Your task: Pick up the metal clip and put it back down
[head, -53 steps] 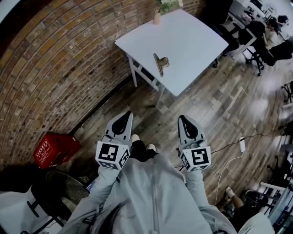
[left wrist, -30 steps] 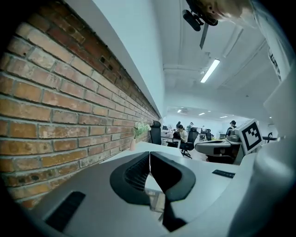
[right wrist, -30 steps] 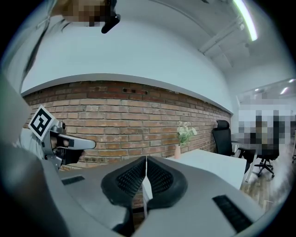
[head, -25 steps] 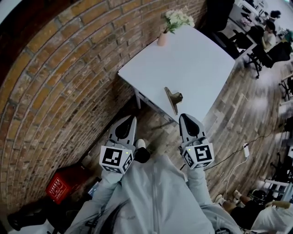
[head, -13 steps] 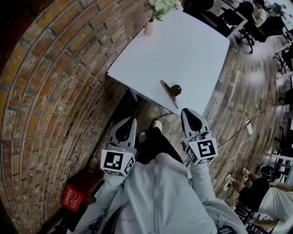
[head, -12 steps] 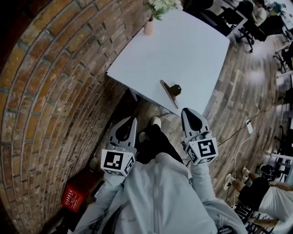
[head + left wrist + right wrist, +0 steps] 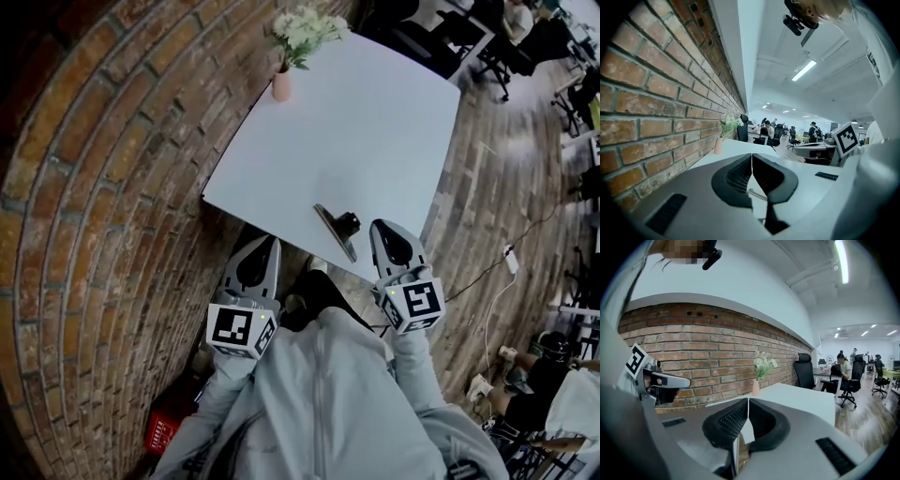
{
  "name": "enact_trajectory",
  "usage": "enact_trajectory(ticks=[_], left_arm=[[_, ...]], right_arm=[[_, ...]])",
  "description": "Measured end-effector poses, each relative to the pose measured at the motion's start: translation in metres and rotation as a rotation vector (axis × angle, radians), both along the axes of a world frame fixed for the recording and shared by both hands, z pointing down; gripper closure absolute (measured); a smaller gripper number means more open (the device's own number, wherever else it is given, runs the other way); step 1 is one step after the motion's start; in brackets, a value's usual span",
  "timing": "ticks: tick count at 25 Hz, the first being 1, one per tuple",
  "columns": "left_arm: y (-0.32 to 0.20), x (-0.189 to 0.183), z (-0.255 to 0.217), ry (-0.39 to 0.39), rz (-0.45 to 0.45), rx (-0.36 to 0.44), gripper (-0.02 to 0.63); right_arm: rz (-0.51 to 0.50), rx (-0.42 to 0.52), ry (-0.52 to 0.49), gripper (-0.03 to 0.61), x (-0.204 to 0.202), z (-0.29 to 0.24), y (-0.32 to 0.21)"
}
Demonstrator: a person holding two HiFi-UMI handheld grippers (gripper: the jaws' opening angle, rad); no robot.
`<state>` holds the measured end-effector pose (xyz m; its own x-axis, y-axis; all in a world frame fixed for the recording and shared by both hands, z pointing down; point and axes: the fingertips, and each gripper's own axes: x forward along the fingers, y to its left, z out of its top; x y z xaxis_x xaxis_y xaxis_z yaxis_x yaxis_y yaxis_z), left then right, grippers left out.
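Both your left gripper (image 7: 265,246) and right gripper (image 7: 383,228) are pressed together, empty. The metal clip (image 7: 336,228) lies at the table (image 7: 375,112) edge beside the right gripper. It looks light, stiff and slippery, so pinch its raised handle.

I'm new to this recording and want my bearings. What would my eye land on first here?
The white table beside the brick wall stands out. A metal clip lies near its near edge and a vase of flowers stands at a far corner. Below, the left claw and the right claw, both shut and empty, point toward the table, the right one close to the clip.
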<state>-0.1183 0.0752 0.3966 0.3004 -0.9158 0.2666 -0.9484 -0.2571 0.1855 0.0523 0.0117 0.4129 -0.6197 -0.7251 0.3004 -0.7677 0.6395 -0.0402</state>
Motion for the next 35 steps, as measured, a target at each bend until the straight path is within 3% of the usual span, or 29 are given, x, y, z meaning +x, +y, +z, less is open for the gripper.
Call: enact_trajectory(ticks=[7, 16, 26, 35], left_arm=[[-0.082, 0.013, -0.011, -0.017, 0.056, 0.034, 0.584], [-0.143, 0.035, -0.007, -0.025, 0.118, 0.030, 0.584], [-0.172, 0.049, -0.005, -0.019, 0.232, 0.015, 0.584], [-0.177, 0.050, -0.001, -0.017, 0.275, 0.006, 0.584]], right_arm=[[0.043, 0.008, -0.006, 0.554, 0.017, -0.003, -0.065], [0.079, -0.027, -0.005, 0.554, 0.040, 0.006, -0.108], [0.146, -0.050, -0.015, 0.554, 0.042, 0.006, -0.118], [0.157, -0.085, -0.075, 0.551, 0.043, 0.006, -0.112]])
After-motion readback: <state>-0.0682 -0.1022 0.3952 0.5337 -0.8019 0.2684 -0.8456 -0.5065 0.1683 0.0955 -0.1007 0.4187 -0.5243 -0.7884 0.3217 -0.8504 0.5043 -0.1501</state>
